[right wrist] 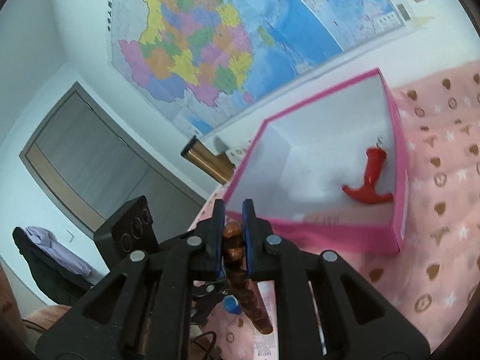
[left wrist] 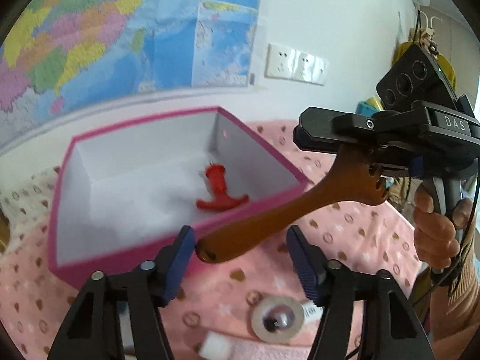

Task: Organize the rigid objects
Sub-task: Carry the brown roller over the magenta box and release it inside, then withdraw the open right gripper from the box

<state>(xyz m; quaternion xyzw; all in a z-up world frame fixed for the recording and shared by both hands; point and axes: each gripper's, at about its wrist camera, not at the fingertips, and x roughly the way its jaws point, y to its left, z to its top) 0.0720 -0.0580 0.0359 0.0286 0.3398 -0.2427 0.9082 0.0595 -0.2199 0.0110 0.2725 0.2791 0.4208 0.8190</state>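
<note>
A brown wooden tool (left wrist: 270, 219) with a long handle hangs in the air over the pink blanket. My right gripper (left wrist: 318, 144) is shut on its forked head; in the right wrist view the right gripper (right wrist: 234, 219) pinches the wooden tool (right wrist: 235, 246) between its blue pads. The handle's rounded end lies between the fingers of my left gripper (left wrist: 240, 255), close to the left pad (left wrist: 180, 261) and apart from the right pad, so the jaws stand open. Behind it sits a pink box (left wrist: 144, 121), white inside, with a red T-shaped piece (left wrist: 219, 192) lying in it. The pink box (right wrist: 399, 162) and red piece (right wrist: 372, 177) also show from the right wrist.
A pink patterned blanket (left wrist: 345, 240) covers the surface. A pale ring-shaped roll (left wrist: 277, 319) and a white block (left wrist: 214, 346) lie near the front edge. A hand (left wrist: 435, 231) holds the right gripper's handle. A wall with maps and sockets (left wrist: 295, 64) stands behind the box.
</note>
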